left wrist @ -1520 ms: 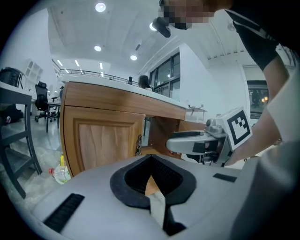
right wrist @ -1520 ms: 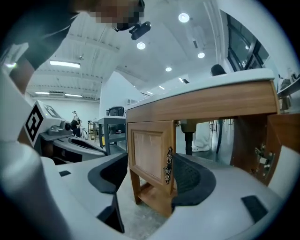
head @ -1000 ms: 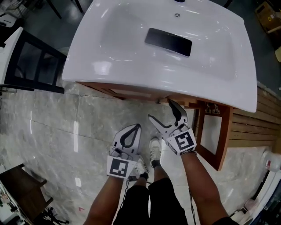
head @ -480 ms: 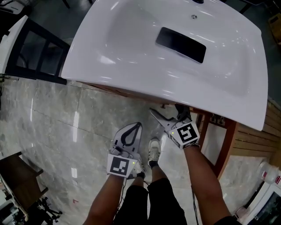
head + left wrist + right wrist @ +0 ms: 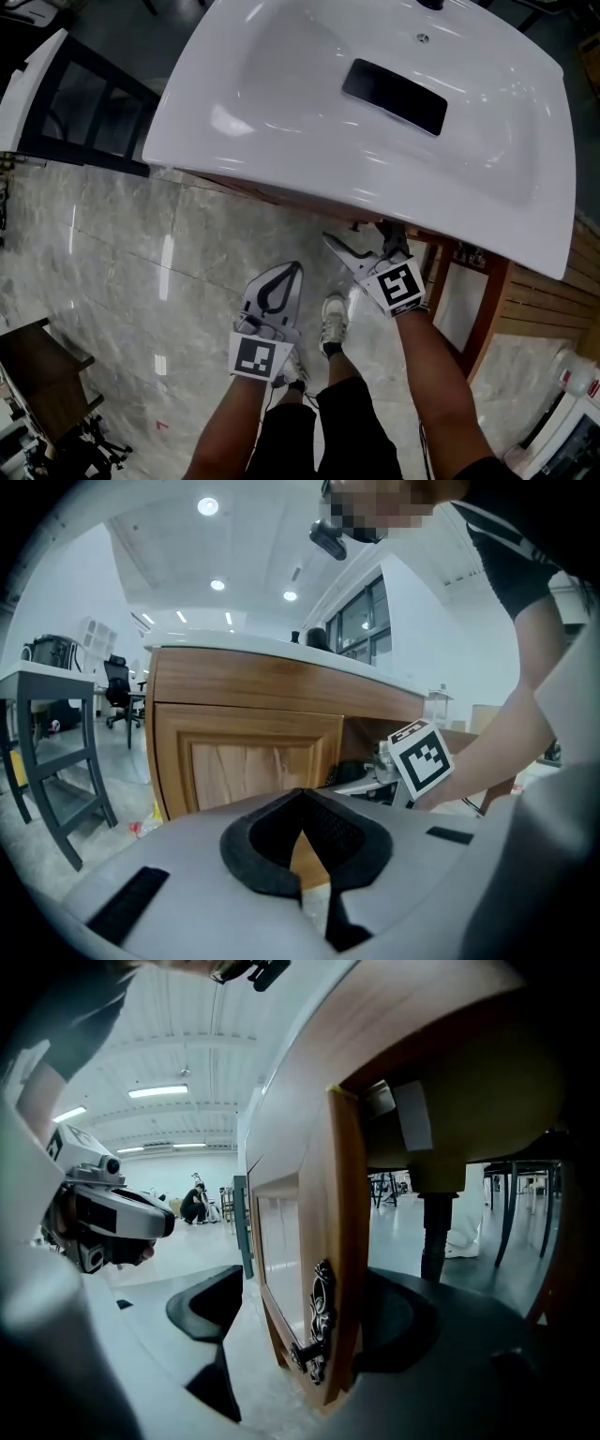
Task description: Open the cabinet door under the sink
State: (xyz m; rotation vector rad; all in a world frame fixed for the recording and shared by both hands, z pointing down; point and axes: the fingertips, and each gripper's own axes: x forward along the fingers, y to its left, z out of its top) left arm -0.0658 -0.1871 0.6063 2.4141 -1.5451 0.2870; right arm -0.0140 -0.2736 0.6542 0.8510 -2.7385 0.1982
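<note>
A white sink (image 5: 281, 131) tops a wooden cabinet. My right gripper (image 5: 361, 240) reaches under the sink's front rim, open. In the right gripper view its jaws (image 5: 311, 1358) straddle the free edge of a cabinet door (image 5: 343, 1241), with the dark ornate handle (image 5: 317, 1327) between them; neither jaw clearly presses on the wood. My left gripper (image 5: 294, 268) hangs lower, over the floor, shut on nothing. In the left gripper view (image 5: 309, 894) it faces the cabinet's closed-looking left panel (image 5: 253, 761), with the right gripper's marker cube (image 5: 418, 757) beside the opening.
Another cabinet door (image 5: 474, 300) stands swung open at the right, next to wooden slats (image 5: 553, 281). A black chair frame (image 5: 80, 122) is left of the sink. The person's shoes (image 5: 332, 324) are on the marble floor. A drain pipe (image 5: 431, 1232) shows inside the cabinet.
My right gripper has moved forward, its far jaw now under the sink's rim at the cabinet front. The left gripper has stayed put and shut.
</note>
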